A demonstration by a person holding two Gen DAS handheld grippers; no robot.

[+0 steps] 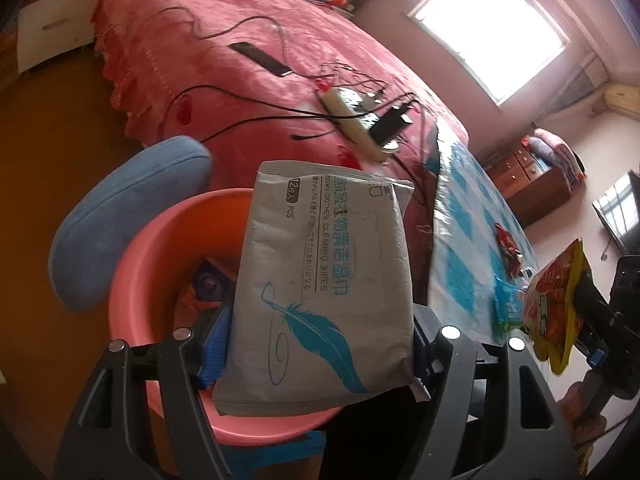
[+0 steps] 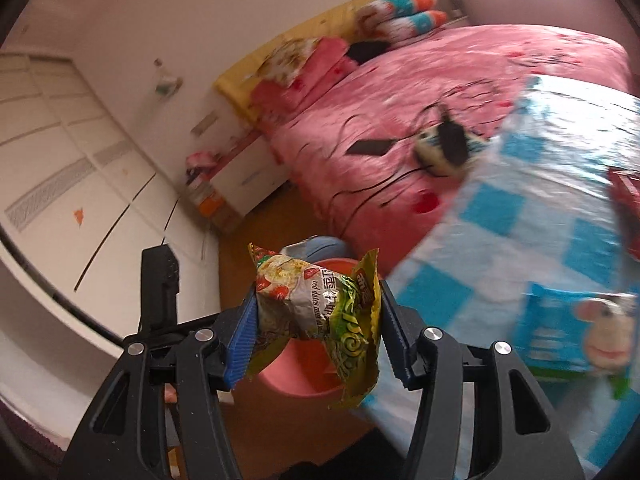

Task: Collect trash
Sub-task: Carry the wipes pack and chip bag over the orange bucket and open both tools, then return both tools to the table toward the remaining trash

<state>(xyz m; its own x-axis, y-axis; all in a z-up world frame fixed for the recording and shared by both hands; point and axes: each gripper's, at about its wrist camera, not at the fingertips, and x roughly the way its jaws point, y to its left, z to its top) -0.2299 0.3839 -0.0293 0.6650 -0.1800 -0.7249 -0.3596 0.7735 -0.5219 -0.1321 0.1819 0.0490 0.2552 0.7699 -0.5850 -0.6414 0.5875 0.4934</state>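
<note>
My left gripper (image 1: 316,356) is shut on a grey wipes pack (image 1: 324,280) with a blue feather print, held over the pink basin (image 1: 160,256) that holds some dark and orange wrappers. My right gripper (image 2: 316,340) is shut on a crumpled yellow-green snack wrapper (image 2: 320,312), held above the pink basin (image 2: 304,376) beside the table edge. The same wrapper (image 1: 556,304) and the right gripper show at the right of the left wrist view.
A table with a blue-checked cloth (image 1: 472,240) carries a red wrapper (image 1: 506,240) and a blue packet (image 2: 560,332). A blue cushion (image 1: 120,220) lies beside the basin. The pink bed (image 1: 240,80) holds a power strip (image 1: 360,120), cables and a phone.
</note>
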